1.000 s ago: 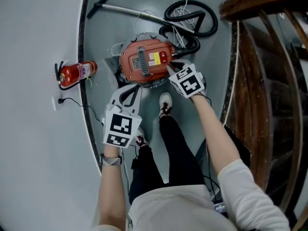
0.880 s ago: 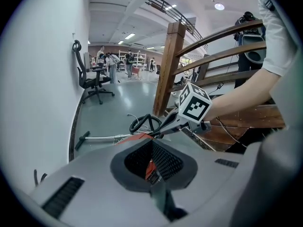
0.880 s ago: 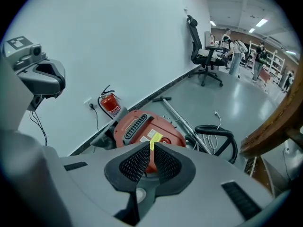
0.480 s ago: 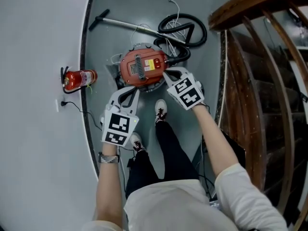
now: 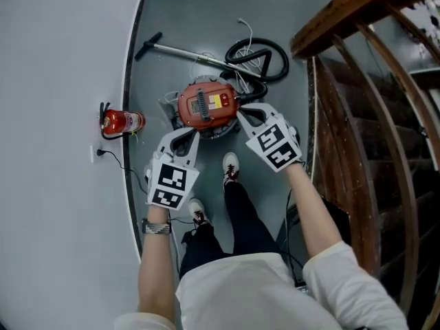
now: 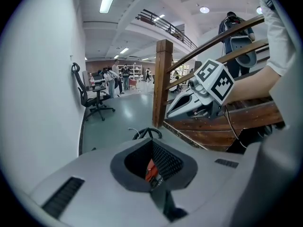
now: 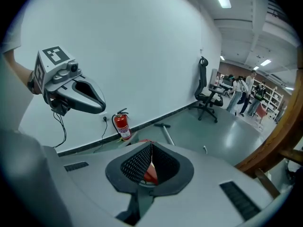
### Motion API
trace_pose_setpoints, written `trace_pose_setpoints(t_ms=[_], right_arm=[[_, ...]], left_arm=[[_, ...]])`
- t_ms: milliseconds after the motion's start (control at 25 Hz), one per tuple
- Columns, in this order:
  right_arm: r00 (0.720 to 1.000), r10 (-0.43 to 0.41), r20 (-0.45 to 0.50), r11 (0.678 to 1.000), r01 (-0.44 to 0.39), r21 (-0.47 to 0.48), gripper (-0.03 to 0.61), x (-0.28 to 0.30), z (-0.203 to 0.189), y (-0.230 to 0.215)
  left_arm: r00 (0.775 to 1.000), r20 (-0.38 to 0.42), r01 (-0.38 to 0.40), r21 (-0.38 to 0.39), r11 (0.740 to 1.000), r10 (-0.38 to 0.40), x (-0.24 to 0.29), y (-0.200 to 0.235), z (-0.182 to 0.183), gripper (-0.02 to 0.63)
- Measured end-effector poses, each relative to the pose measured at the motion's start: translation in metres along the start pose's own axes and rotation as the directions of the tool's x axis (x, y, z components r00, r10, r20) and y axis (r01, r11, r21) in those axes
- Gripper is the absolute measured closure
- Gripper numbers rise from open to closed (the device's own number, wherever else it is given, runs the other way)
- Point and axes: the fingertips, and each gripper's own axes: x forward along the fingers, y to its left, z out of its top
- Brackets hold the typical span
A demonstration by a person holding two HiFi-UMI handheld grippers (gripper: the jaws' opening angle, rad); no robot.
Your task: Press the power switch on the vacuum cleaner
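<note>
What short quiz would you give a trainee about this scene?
1. True or false: the fire extinguisher stands by the wall, apart from the vacuum cleaner.
2. The right tool is: A wide open; B shut, holding nothing; C shut on the fire extinguisher.
3. What colour is the vacuum cleaner's top?
Key: 1 true; 2 B; 3 red.

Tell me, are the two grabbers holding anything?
Nothing is held. The left gripper and the right gripper both have their jaws together and empty, up in the air above the red vacuum cleaner.
</note>
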Motion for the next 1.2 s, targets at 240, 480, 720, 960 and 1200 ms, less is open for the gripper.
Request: trace_pose_setpoints(t_ms=[240,480,720,960,1200], right_arm=[[0.999,-0.026,0.048,0.999,0.027,-0.03,0.549,-0.044,0.03,0.013],[0.995,-0.07,0.073,0.996,0.074,-0.052,0.549,-0.084,0.045,0.031],[0.991,-0.091,0.096,0.992,0.099,-0.073,0.549,-0.12,0.054,0.055],[0.985,-0.128,0.118,0.986,0.139,-0.093,0.549,-0.159,0.068,0.073],[0.972,-0.175,0.156,0.976,0.192,-0.103,0.549,-0.203,0.093,0.093]], left_arm=[[0.999,0.038,-0.008,0.045,0.999,0.006,-0.031,-0.008,0.021,0.615],[0.996,0.093,-0.016,0.086,0.996,0.008,-0.067,-0.015,0.041,0.615],[0.989,0.151,-0.024,0.108,0.994,0.008,-0.098,-0.029,0.057,0.615],[0.982,0.187,-0.018,0.133,0.991,-0.007,-0.131,-0.044,0.068,0.615],[0.969,0.245,-0.016,0.134,0.991,-0.017,-0.17,-0.059,0.085,0.615]])
